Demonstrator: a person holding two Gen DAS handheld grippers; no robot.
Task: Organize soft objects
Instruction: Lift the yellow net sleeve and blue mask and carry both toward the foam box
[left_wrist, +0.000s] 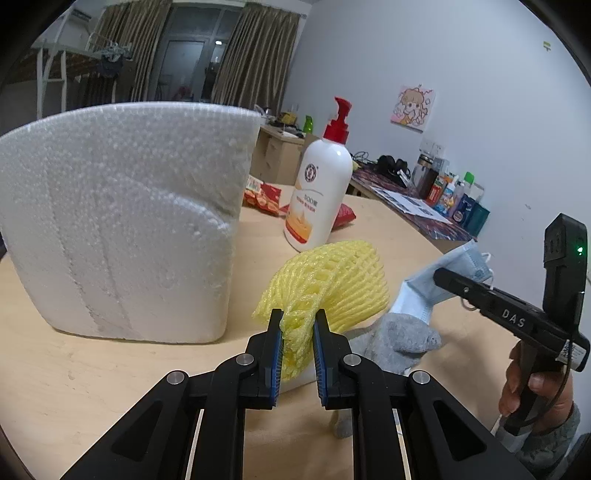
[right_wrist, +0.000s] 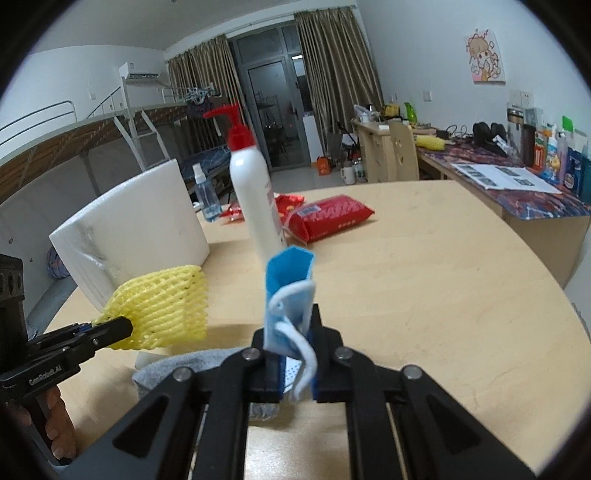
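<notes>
**Foam net and face mask both clamped, lifted beside the foam block**

Foam net (left_wrist: 328, 284), yellow, mesh sleeve type. Pinched at its near end between the blue pads of the left claw (left_wrist: 298, 332); the rest fans out up and to the right, clear of the tabletop (left_wrist: 110, 369). It sits just right of the big white foam block (left_wrist: 118, 221), apart from it.

Face mask (right_wrist: 290, 295), light blue, folded, ear loop dangling white over the front. Right claw (right_wrist: 295, 332) is closed on its lower part; the mask stands upright out of the claw. Seen from the left wrist, the mask (left_wrist: 436, 280) hangs right of the foam block, beyond the net, with the right claw's tip gripping it.

Grey sock (left_wrist: 395, 343) lies on the tabletop under and between the two claws, right of the foam block, below the net. It looks untouched by either claw.

White pump bottle (left_wrist: 319, 192), red pump head, stands upright behind the net, right of the foam block's far corner. Red snack packets (right_wrist: 328, 218) lie flat behind the bottle. Small clear spray bottle (right_wrist: 205, 195) stands behind the foam block, seen from the right wrist only.

A person's hand (left_wrist: 532, 387) wraps the right claw's handle at the far right edge.
</notes>
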